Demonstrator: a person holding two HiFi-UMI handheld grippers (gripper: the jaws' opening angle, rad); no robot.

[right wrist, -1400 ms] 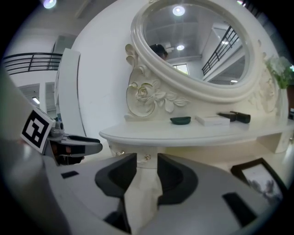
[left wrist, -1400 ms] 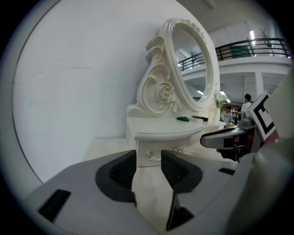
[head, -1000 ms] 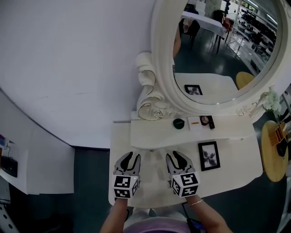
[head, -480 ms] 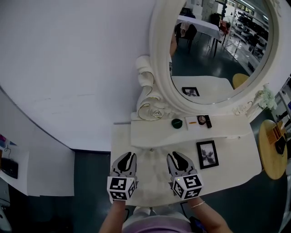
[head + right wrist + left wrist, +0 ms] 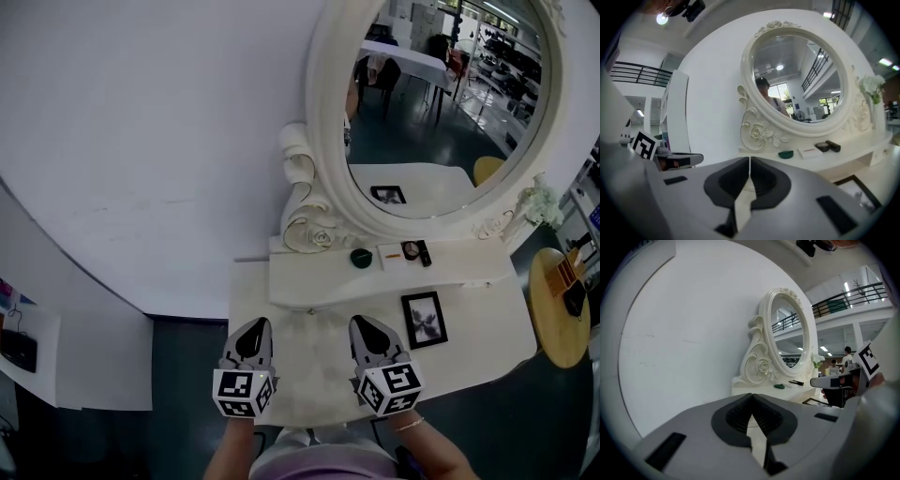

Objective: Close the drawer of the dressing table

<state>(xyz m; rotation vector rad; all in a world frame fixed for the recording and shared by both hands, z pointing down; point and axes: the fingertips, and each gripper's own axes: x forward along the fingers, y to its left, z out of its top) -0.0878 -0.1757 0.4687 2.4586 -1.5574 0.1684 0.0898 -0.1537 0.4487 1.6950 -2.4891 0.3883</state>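
White counter (image 5: 469, 330) of the dressing table hides the drawer; I judge it runs along the near edge, beneath both tongs and about equally near each. The left tongs (image 5: 256, 325) and right tongs (image 5: 365, 322) have just closed, empty, and sit nearer the person than a second ago.

**Cream bench, grey tools, one green spot**

The bench (image 5: 309, 367) and the scroll-carved mirror frame (image 5: 323, 141) are cream white, set against a plain white wall (image 5: 141, 141). The left tool (image 5: 257, 322) and right tool (image 5: 362, 321) are grey with black pads and carry black-and-white square markers. The small dish (image 5: 361, 258) is dark green, the picture frame (image 5: 424, 319) is black, and the floor (image 5: 187, 356) is dark teal.
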